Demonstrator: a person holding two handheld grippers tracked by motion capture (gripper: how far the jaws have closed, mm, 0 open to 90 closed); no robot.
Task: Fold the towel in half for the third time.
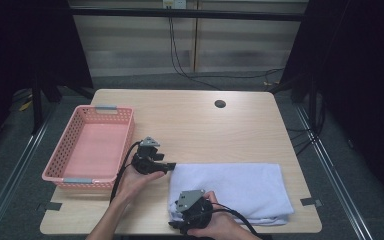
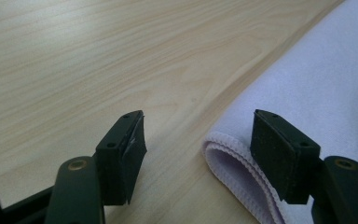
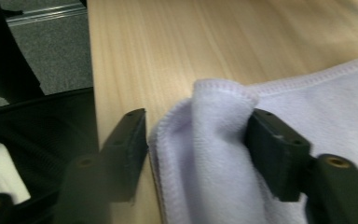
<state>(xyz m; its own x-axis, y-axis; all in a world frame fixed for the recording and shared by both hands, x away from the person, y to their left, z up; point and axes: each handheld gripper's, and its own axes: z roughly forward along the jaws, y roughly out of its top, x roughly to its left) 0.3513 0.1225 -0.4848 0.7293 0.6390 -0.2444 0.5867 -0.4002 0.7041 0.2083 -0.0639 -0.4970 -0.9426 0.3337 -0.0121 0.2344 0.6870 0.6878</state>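
A folded white towel (image 1: 240,187) lies on the near right part of the wooden table (image 1: 205,125). My left gripper (image 1: 172,167) rests low at the towel's far left corner. In the left gripper view its jaws (image 2: 198,121) stand open, and the towel's layered corner (image 2: 233,163) lies between them, close to the right-hand pad. My right gripper (image 1: 176,221) is at the towel's near left corner by the table's front edge. In the right gripper view (image 3: 198,116) a bunched-up fold of the towel (image 3: 209,140) stands between the pads, and both touch it.
A pink plastic basket (image 1: 130,125) with nothing in it stands on the left of the table, just left of my left hand. A dark cable hole (image 1: 220,104) sits near the far edge. Beyond the table's front edge a black chair (image 3: 37,140) and grey floor show.
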